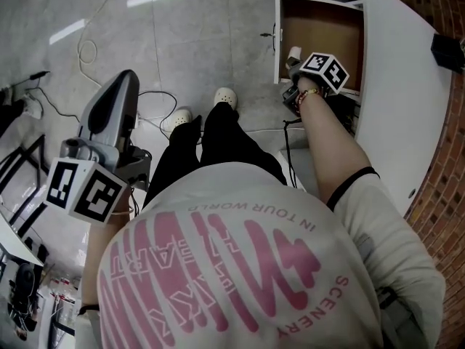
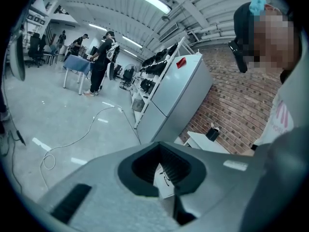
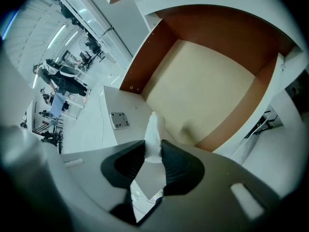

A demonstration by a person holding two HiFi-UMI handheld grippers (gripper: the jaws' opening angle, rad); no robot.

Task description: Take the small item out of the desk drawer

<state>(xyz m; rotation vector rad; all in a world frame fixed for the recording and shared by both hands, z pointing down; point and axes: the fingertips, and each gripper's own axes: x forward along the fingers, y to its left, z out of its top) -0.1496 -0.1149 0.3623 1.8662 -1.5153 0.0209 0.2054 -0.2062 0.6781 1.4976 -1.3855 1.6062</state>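
right tongs [image 3: 153, 150] pinch small white item [image 3: 154, 129] over open drawer [image 3: 207, 81].

smooth matt wood-look drawer [image 3: 207, 81], glossy pale grey floor [image 1: 182, 42]

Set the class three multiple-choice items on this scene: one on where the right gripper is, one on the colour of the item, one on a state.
1. Where is the right gripper?
A. above the open drawer
B. above the floor cable
C. resting on the desk top

2. What colour is the small item?
A. red
B. white
C. black

3. What is the right gripper's state?
A. wide open and empty
B. out of view
C. shut on the small item

Answers: 1 A, the head view shows it over the drawer; 2 B, it looks white in the right gripper view; 3 C, the jaws pinch the item between them.
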